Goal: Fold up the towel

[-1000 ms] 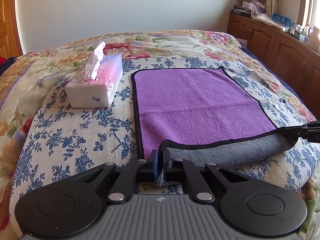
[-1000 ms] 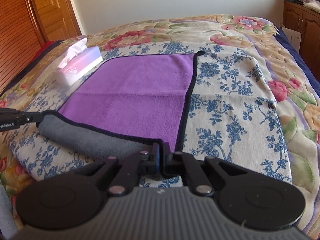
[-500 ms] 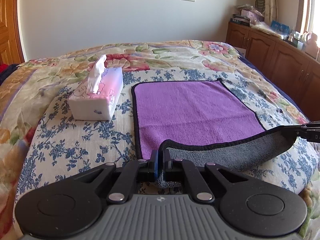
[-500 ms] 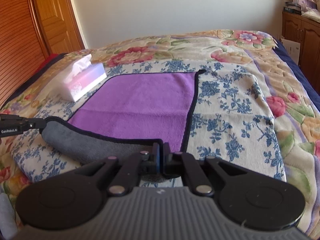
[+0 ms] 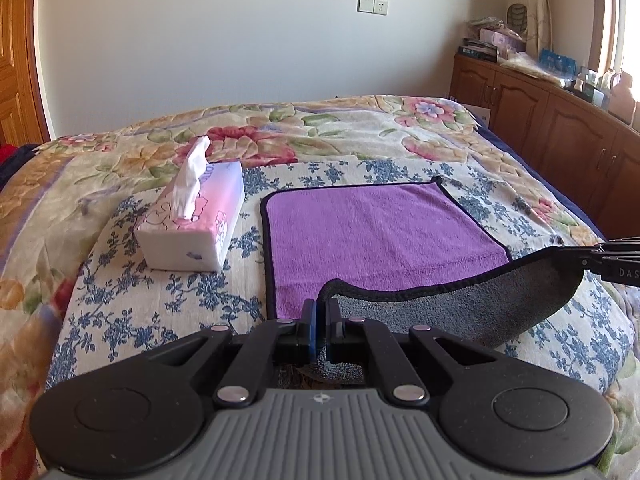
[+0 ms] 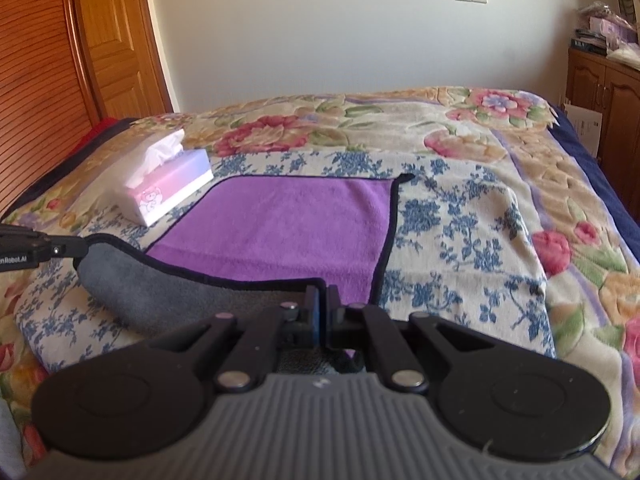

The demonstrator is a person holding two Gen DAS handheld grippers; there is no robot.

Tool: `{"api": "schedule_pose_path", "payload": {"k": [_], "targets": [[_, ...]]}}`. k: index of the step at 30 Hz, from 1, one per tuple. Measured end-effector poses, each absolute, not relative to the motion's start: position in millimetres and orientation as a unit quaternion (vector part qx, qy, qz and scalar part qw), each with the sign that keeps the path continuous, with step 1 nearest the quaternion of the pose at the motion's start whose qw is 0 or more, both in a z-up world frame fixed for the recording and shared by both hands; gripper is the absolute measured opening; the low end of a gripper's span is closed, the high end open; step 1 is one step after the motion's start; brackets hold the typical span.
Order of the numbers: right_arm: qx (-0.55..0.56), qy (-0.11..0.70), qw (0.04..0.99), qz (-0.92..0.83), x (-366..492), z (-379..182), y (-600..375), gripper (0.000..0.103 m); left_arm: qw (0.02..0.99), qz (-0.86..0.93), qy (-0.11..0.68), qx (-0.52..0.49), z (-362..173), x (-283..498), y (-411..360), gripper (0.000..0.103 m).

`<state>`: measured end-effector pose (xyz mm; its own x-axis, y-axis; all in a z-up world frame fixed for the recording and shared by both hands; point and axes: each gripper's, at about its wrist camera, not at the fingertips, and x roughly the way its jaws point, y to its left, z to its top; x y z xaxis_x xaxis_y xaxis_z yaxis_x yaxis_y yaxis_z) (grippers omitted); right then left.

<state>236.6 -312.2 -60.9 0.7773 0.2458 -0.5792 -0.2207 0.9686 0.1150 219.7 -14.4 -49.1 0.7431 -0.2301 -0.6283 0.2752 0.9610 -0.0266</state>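
Purple plush towel (image 5: 372,236) with black piping lies on the floral quilt (image 5: 120,312), its grey underside lifted; left gripper (image 5: 320,312) and right gripper (image 6: 322,300) each pinch a near corner tight.

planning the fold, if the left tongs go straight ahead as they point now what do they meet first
Probably only the flat purple towel they already grip, passing right of the pink tissue box; depth is unclear.
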Motion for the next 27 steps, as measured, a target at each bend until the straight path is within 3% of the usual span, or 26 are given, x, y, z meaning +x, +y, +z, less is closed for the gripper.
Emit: {"api": "schedule_pose_path", "payload": {"k": [27], "targets": [[-0.022,0.283,0.949,0.138,282.6,-51.9,-310.8,0.003,0.934,-0.134,0.328,0.051,-35.7,265.5,-25.7,0.005]]}}
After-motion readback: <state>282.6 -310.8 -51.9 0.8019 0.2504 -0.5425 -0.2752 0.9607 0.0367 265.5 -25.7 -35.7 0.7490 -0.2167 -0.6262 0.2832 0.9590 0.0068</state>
